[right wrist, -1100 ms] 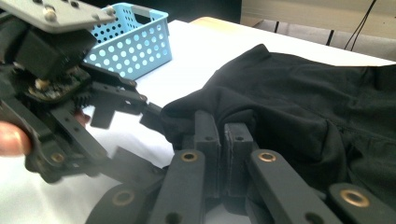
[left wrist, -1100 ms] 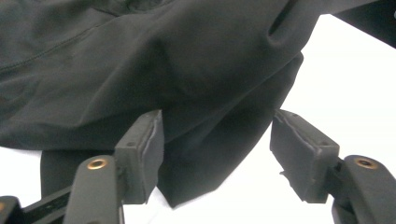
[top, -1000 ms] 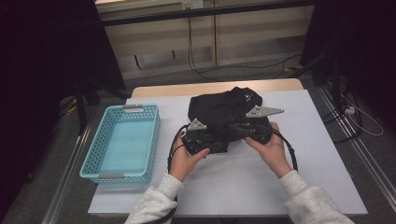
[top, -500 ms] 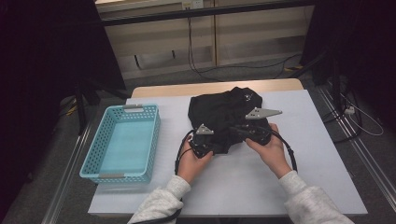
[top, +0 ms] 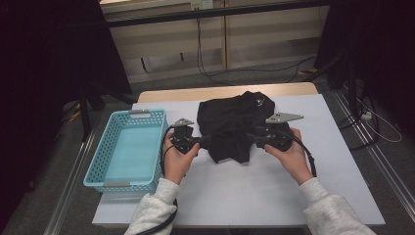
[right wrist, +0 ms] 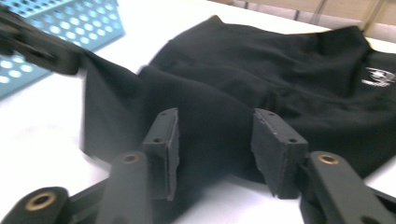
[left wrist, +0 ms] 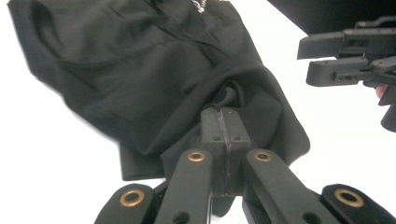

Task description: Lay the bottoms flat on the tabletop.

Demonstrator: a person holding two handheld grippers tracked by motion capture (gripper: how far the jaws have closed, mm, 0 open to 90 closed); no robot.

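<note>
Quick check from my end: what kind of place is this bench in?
Probably a lab or recording workspace, not a home: a white table ringed by dark curtains, loose cables on the carpeted floor, a metal frame rail overhead.

The black cloth (top: 234, 125) lies crumpled on the white counter (top: 274, 191), beside the blue basket (top: 128, 149). It has a small white mark near one edge.

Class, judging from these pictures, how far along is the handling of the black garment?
Done: the black garment lies bunched on the table. In hand: the left gripper is clamped on its fabric; the right gripper has just been opening, pads apart. Left: the blue basket holds nothing yet.
</note>
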